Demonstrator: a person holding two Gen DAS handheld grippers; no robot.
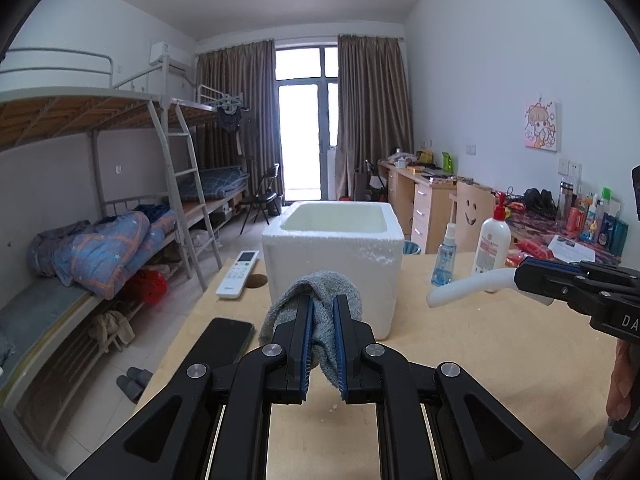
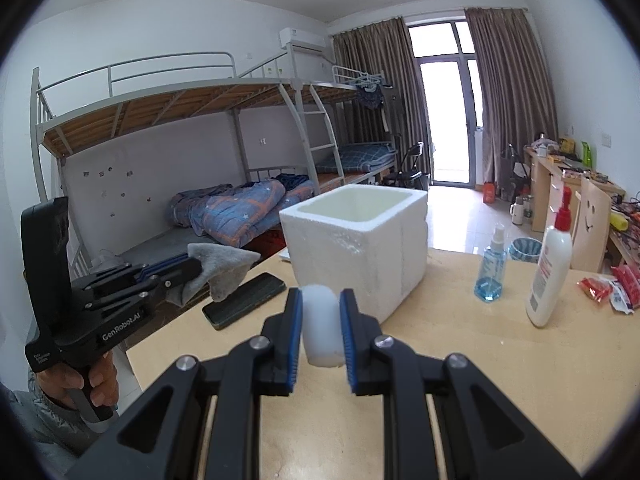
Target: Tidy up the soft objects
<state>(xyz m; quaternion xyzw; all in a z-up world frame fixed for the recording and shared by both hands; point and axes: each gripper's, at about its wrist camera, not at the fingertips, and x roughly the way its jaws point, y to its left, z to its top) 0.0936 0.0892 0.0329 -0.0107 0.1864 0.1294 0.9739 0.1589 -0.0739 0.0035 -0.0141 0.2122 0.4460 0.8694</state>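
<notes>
My left gripper (image 1: pixel 323 300) is shut on a grey knitted cloth (image 1: pixel 324 284) that drapes over its fingertips, held above the wooden table (image 1: pixel 480 360) just in front of a white foam box (image 1: pixel 332 256) with an open top. At the right of this view, the right gripper (image 1: pixel 518 276) holds a long, slightly bent white soft piece (image 1: pixel 468 288). In the right wrist view, my right gripper (image 2: pixel 321 296) is shut on that white piece (image 2: pixel 320 320), near the foam box (image 2: pixel 360 248). The left gripper (image 2: pixel 192 266) with the grey cloth (image 2: pixel 228 264) is at the left, in a person's hand.
A black phone (image 1: pixel 224 340) and a white remote (image 1: pixel 239 274) lie left of the box. A blue spray bottle (image 2: pixel 491 268), a white pump bottle (image 2: pixel 550 272) and red snack packets (image 2: pixel 608 286) stand to its right. Bunk beds line the left wall.
</notes>
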